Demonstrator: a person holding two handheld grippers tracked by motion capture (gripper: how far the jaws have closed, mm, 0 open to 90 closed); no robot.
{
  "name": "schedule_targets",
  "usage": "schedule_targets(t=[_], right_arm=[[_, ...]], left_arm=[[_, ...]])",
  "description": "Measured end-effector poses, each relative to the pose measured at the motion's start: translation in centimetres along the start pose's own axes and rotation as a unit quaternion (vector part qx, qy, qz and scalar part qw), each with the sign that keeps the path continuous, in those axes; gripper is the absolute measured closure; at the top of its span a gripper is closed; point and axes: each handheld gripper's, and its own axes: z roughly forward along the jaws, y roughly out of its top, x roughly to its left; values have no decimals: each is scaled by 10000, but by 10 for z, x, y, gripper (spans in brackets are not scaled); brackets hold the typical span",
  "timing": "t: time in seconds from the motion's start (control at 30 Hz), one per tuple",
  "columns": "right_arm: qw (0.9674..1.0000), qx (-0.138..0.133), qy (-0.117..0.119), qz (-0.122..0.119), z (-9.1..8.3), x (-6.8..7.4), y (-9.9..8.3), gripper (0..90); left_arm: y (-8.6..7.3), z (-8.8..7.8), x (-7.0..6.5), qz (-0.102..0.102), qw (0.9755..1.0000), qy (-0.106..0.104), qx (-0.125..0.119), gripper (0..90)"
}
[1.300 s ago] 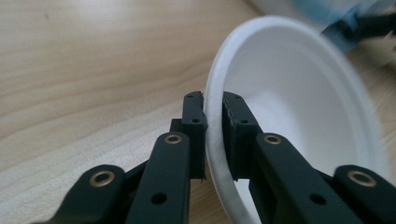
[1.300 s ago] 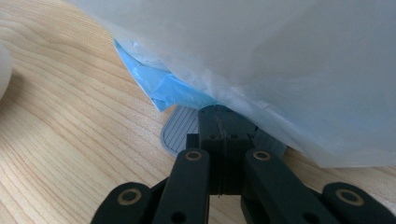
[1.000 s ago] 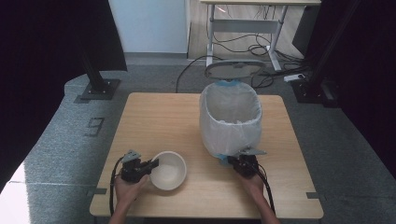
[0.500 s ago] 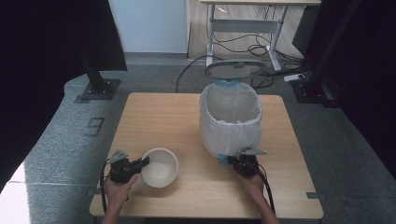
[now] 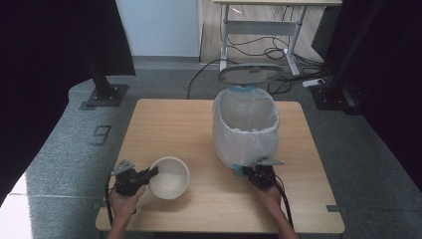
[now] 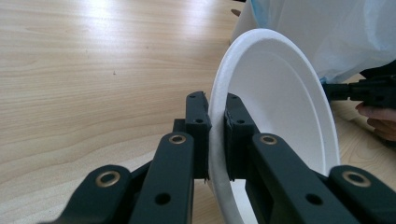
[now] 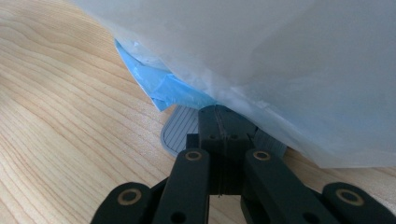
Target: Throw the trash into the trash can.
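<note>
Your left claw [image 5: 149,174] pinches the rim of the white bowl [image 5: 170,178]. In the left gripper view, one black pad sits on the outside of the rim and one on the inside, with the bowl [image 6: 275,116] tipped up on its edge. From above, the bowl is at about 7 o'clock on the table [image 5: 174,129], near your edge, with your left hand [image 5: 124,201] just behind the claw.

Your right claw [image 5: 259,172] is pressed together, with no gap between its pads. It sits at the foot of the bin [image 5: 246,127], at the bin's 6 o'clock side. In the right gripper view, its tips [image 7: 219,126] rest over a grey ridged pedal [image 7: 180,128] that sticks out from under the white bag [image 7: 280,60]. A bit of blue [image 7: 163,84] shows under the bag.

The bin stands at about 2 o'clock from the bowl, near it but not touching.
</note>
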Motion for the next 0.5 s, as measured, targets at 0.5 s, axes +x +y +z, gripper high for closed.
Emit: schedule_targets(t=[0.5], right_arm=[[10000,-4,-1,2,0,0,0,895]], left_arm=[[8,-11,-6,157,9995,-60,-251,829]])
